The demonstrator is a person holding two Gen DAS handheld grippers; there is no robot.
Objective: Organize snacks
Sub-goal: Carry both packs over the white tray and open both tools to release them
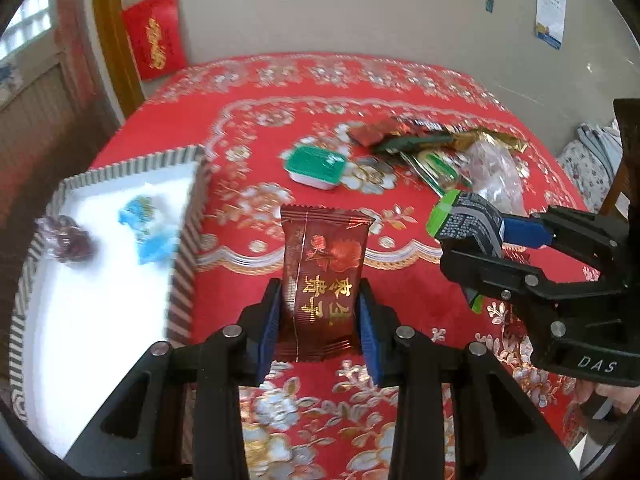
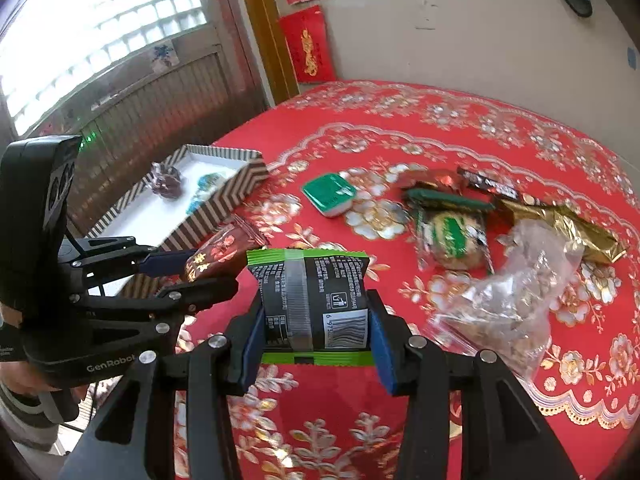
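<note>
The left gripper (image 1: 320,320) is clamped on a dark red snack packet (image 1: 322,276) at the lower centre of the left wrist view, blue pads pressing both side edges, the packet standing upright off the cloth; the right gripper (image 2: 316,340) is clamped on a black packet with green ends (image 2: 316,300) at the lower centre of the right wrist view, barcode side up, likewise carried above the table; both hands are therefore loaded, and the step in hand reads as the transfer from pick-up to deposit. The destination appears to be the striped tray (image 1: 188,240) at the left of the left wrist view, with a white floor that already holds a blue-and-white sweet (image 1: 150,228) and a dark wrapped sweet (image 1: 66,242); the red packet hangs just right of the tray's near wall, not yet over it. The remaining snacks, namely a green-lidded tub (image 1: 316,166), a cluster of wrapped packets (image 2: 448,224) and a clear bag (image 2: 516,292), lie on the red floral tablecloth (image 2: 440,120) at the upper right of both views, well apart from the tray. The next move likely calls for carrying each packet over the tray wall, lowering it onto bare floor clear of the two sweets, then releasing; the grippers sit close together, so one should probably enter the tray first to avoid a clash.
</note>
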